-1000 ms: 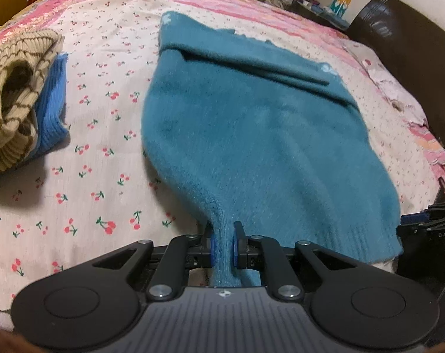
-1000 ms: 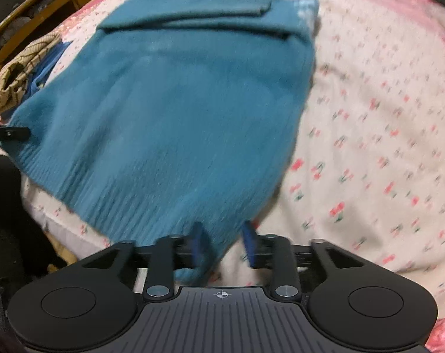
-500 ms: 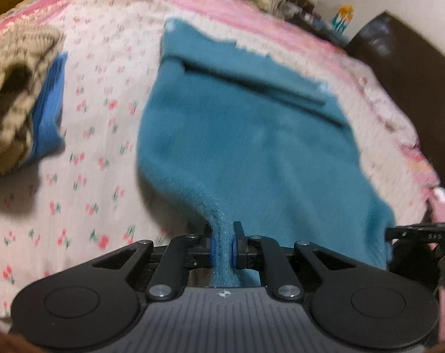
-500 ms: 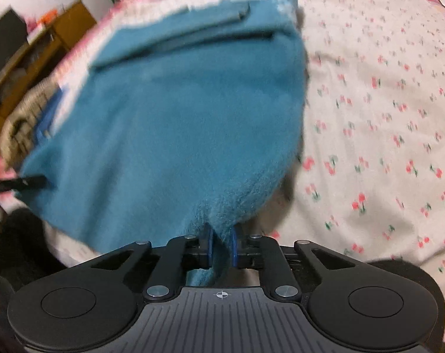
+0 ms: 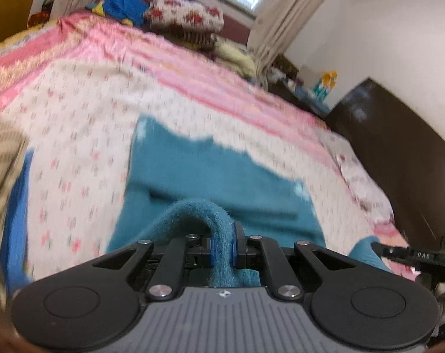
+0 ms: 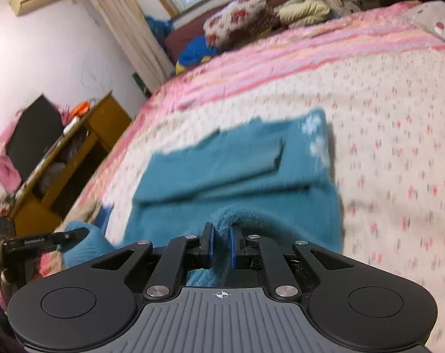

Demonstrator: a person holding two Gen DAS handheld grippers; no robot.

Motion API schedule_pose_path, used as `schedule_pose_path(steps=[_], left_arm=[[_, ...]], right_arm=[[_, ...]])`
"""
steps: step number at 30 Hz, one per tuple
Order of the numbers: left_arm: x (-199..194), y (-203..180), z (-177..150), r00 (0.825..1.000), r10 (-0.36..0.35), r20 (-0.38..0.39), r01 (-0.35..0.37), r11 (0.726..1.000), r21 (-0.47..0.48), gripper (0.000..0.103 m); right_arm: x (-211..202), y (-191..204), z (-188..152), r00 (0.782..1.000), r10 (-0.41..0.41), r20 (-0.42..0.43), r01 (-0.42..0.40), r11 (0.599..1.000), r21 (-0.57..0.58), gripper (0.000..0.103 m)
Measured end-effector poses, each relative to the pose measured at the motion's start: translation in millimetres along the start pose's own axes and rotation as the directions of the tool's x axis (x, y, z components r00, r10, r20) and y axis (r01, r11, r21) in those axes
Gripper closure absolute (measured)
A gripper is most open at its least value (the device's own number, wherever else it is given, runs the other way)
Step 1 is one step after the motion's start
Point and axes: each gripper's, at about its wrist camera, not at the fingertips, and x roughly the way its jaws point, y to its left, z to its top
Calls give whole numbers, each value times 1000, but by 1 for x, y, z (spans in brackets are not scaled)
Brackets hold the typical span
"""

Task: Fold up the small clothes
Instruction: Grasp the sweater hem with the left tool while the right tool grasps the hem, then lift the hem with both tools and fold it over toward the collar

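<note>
A teal knit sweater (image 5: 210, 173) lies on the cherry-print bedsheet (image 5: 75, 135) with its sleeves folded across the top; it also shows in the right wrist view (image 6: 237, 176). My left gripper (image 5: 223, 248) is shut on the sweater's bottom hem at its left corner, lifted off the bed. My right gripper (image 6: 221, 245) is shut on the hem at its right corner, also lifted. The hem bends up and over toward the collar. Each gripper shows at the edge of the other's view.
A striped beige knit on a blue garment (image 5: 5, 182) lies at the left of the bed. Pillows and bedding (image 5: 184, 17) are piled at the head. A dark headboard (image 5: 399, 153) stands at the right, a wooden cabinet (image 6: 69, 153) at the left.
Both grippers have risen and moved forward toward the collar, carrying the hem up off the bed. The right gripper closed on the hem a second ago.
</note>
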Motion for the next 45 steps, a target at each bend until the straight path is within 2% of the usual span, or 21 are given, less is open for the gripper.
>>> schedule_pose_path(steps=[3,7,11,15,19,24,26,28,31,35,39,42,45], left_arm=[[26,2,28,999,12,39,-12,1000,1,87],[70,9,61,996,46,79,-45,999,-8,87],[116,26,80,990,105,98,-102,994,-37,87],[158,48,82,982,181,47,-176,980,-93,86],[167,58,80,981,192,33,-186,973,-134,84],[163,58,84,985,165,47,-157,976,-149,78],[161,56,85,986,158,50,-149,977,-154,76],[159,54,87,987,150,55,-139,977,-162,74],[154,48,91,987,144,67,-133,980,-150,72],[152,43,97,990,128,65,-118,984,-135,66],[153,51,102,992,114,62,-100,976,-196,66],[158,59,102,995,93,38,-82,969,-234,60],[160,75,105,999,19,28,-9,941,-339,55]], right_arm=[[18,-16,27,998,-18,58,15,998,54,93],[51,-40,59,994,-55,94,42,989,143,93],[97,-60,82,988,-117,97,95,973,211,93],[143,-78,89,983,-176,47,156,948,278,90],[149,-85,82,985,-161,55,134,936,326,83],[142,-92,82,989,-128,74,95,931,351,83],[143,-94,86,993,-91,80,54,923,382,72],[143,-94,88,993,-61,98,17,915,403,68],[138,-87,89,991,-68,118,20,928,371,66],[128,-76,91,981,-113,159,66,960,272,58],[129,-69,93,980,-134,146,102,972,212,58],[136,-58,87,973,-192,129,179,978,111,58],[146,-53,76,962,-255,101,251,967,51,58]])
